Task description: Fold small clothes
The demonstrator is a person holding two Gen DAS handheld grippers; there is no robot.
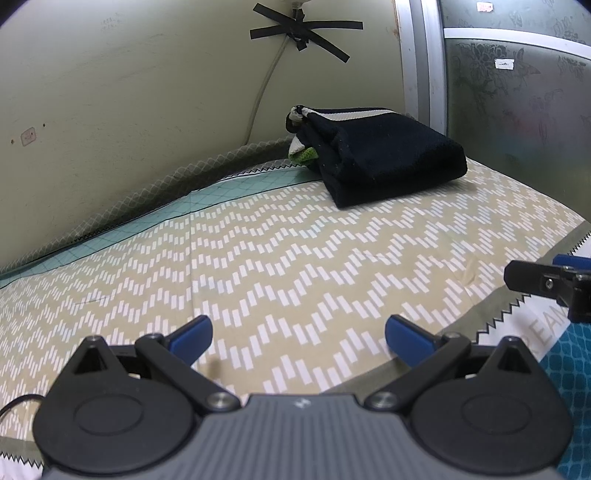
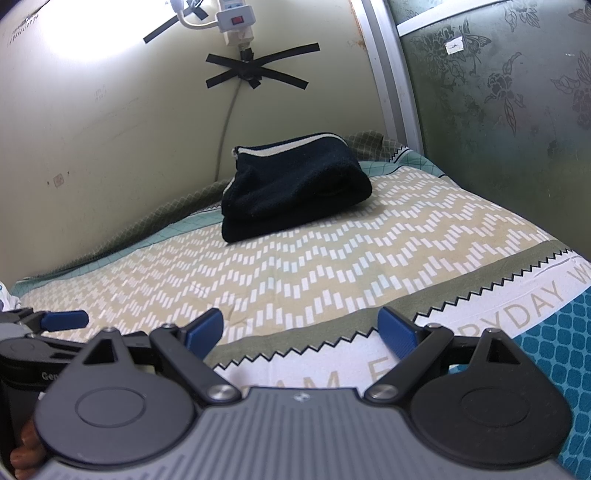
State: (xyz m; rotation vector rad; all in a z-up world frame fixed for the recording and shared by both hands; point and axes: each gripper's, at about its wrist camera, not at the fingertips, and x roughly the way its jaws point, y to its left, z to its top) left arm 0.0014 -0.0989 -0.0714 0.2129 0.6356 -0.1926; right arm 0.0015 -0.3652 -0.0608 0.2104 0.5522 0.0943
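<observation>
A folded stack of dark navy clothes (image 1: 384,158) with a white stripe and a bit of green lies at the far end of the bed, near the wall corner; it also shows in the right wrist view (image 2: 295,184). My left gripper (image 1: 298,338) is open and empty, low over the patterned sheet, well short of the stack. My right gripper (image 2: 301,332) is open and empty over the sheet's near edge. The right gripper's finger (image 1: 535,278) shows at the right edge of the left view, and the left gripper's fingertip (image 2: 64,320) at the left edge of the right view.
The bed is covered by a beige zigzag sheet (image 1: 295,258) with a lettered white band and teal border (image 2: 554,332). A wall with a taped cable (image 1: 303,31) and power strip (image 2: 236,18) stands behind. A frosted glass panel (image 2: 498,92) closes the right side.
</observation>
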